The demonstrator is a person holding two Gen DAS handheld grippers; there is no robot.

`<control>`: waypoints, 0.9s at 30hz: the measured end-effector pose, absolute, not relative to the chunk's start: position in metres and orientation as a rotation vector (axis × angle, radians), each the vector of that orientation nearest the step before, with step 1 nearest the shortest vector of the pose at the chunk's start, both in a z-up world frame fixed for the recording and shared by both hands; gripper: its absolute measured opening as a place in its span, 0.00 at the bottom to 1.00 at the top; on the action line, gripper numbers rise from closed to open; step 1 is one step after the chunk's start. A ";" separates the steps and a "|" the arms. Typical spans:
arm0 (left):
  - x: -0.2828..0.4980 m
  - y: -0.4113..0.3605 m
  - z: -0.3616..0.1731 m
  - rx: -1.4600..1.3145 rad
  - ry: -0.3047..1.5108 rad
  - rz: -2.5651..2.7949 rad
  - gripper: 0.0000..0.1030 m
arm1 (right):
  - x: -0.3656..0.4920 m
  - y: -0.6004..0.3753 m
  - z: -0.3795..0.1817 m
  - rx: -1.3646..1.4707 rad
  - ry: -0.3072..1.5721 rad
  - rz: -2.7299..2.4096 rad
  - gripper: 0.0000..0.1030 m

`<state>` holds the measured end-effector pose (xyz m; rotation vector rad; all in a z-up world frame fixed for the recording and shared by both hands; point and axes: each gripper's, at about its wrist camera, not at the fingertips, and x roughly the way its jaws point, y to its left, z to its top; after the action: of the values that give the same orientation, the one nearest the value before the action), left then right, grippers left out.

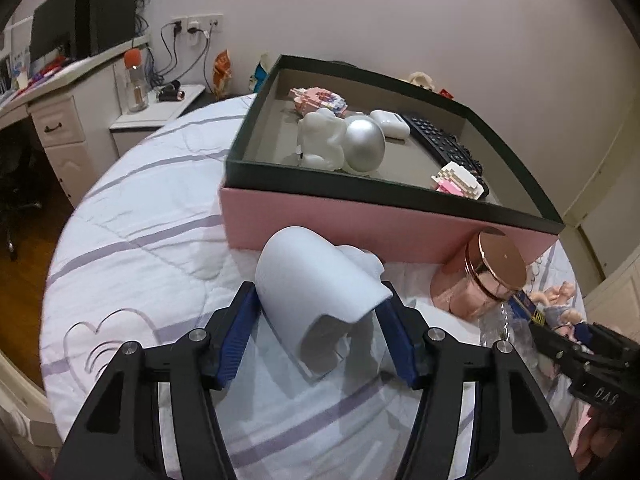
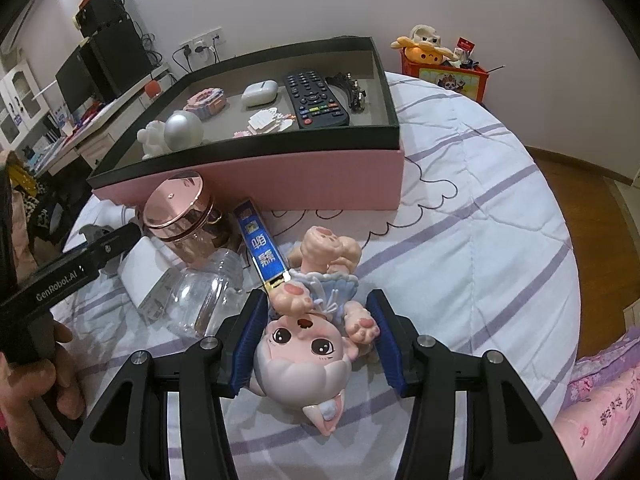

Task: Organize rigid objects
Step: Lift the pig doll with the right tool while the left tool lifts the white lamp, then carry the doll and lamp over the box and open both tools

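White hollow figurine point(image 1: 320, 300) is pinched by left gripper point(image 1: 318, 332) fingers; pink doll point(image 2: 316, 344) is bracketed by right gripper point(image 2: 320, 344) fingers, contact unclear.

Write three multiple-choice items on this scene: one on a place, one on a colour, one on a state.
1. Where does the remote lie?
A. on the bedspread
B. in the box
C. on the desk

2. What colour is the box's outer wall?
A. pink
B. white
C. blue

3. How does the right gripper stand?
A. open, with nothing between its fingers
B. shut on the doll
C. shut on a bottle

Answers:
1 B: the remote rests on the box floor, inside the dark rim.
2 A: the wall facing the cameras is pink under the dark rim.
3 B: both blue pads press on the doll, one at its head and one at its foot.
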<state>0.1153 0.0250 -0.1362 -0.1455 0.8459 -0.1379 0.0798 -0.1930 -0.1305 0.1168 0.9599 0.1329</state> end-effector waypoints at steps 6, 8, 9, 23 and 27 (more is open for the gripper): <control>0.098 0.035 -0.125 -0.126 0.819 -0.103 0.59 | 0.066 -0.205 -0.121 0.145 0.941 0.131 0.50; 0.094 0.039 -0.120 -0.128 0.812 -0.100 0.59 | 0.063 -0.208 -0.118 0.151 0.937 0.131 0.50; 0.092 0.041 -0.117 -0.128 0.807 -0.100 0.59 | 0.061 -0.209 -0.116 0.157 0.934 0.132 0.50; 0.092 0.040 -0.058 -0.110 0.714 -0.142 0.59 | 0.053 -0.203 -0.061 0.152 0.822 0.179 0.50; 0.110 0.036 -0.038 -0.100 0.692 -0.154 0.59 | 0.073 -0.190 -0.035 0.113 0.772 0.206 0.50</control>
<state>0.1098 0.0358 -0.0376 -0.0998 0.6916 -0.1543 0.0730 -0.1904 -0.0355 0.1134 0.7719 0.2057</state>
